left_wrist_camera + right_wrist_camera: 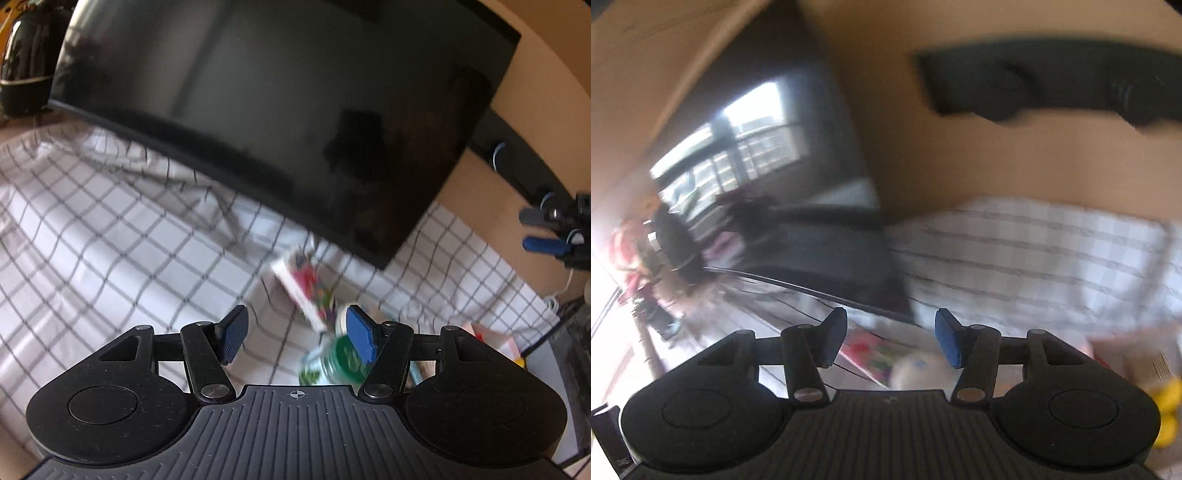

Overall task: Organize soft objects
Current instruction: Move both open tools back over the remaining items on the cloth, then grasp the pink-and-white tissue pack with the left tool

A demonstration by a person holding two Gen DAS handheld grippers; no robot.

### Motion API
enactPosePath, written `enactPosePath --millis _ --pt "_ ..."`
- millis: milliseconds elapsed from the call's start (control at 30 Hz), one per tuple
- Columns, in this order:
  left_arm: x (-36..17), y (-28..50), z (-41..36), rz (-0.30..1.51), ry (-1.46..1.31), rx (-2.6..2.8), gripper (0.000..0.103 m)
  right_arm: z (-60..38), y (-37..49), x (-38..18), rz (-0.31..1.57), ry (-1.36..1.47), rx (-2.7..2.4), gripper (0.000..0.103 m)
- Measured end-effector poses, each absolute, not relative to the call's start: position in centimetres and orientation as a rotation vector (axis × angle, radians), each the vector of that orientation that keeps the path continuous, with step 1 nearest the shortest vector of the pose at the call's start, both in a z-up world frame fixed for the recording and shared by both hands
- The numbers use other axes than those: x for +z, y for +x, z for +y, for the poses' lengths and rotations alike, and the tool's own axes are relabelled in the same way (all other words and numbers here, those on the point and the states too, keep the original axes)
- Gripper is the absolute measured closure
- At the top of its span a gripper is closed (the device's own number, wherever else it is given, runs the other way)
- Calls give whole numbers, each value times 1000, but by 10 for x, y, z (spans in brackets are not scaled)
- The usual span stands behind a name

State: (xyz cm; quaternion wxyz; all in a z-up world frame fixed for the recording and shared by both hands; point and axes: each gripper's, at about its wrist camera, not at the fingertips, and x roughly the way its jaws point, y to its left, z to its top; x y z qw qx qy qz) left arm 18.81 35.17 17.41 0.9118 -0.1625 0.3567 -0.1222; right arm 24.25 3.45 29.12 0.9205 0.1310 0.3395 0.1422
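White grid-checked cloth (110,236) w/ a blurred green-and-white soft pack (332,363) is seen just below-right of the empty, open left gripper (293,334); right gripper (890,339) also parted, nothing held.

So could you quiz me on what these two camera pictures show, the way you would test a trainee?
1. True or false: the left hand-held gripper is clamped on the green-lidded jar.
2. What pattern does the cloth under the dark screen have?
A. stripes only
B. a grid of dark lines on white
C. dots
3. Fill in: in the left wrist view, the colourful flat packet lies ____ the screen's lower corner.

Key
1. False: its jaws stand apart with nothing between them, and the jar lies beyond, on the cloth.
2. B
3. Just below. The right hand-held gripper is also open and empty.
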Motion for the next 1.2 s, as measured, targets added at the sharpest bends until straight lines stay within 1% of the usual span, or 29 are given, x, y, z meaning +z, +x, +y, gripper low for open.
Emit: enactPosePath --millis 67,133,267,400,433,500,533,567,667,767,900,1100,1200 --pt "175 196 355 726 -343 -259 40 52 248 300 677 223 346 40" --pt "168 206 355 746 -356 -279 40 66 251 301 673 160 394 33" --pt "138 233 349 829 -430 -314 40 78 263 275 725 -6 428 32" --pt "110 262 337 885 -502 -337 40 71 303 228 885 24 427 32" --pt "106 268 333 890 -507 -341 40 69 315 217 922 47 420 33" --pt "95 284 322 901 -502 -358 40 62 337 191 990 64 401 45" --pt "89 292 317 908 -501 -364 40 60 345 181 1017 60 391 58" --pt "82 300 312 922 -497 -371 40 59 351 169 1042 57 375 62" --pt "62 322 296 959 -456 -343 40 51 361 145 1075 75 346 62" --pt "45 337 289 977 -479 -332 40 42 372 125 1108 128 324 62" --pt "43 350 282 917 -462 -339 40 44 388 106 1151 148 284 62" --pt "46 361 270 845 -408 -350 41 36 387 98 1180 164 277 62" --pt "46 365 264 851 -360 -344 47 29 381 106 1157 138 284 61"
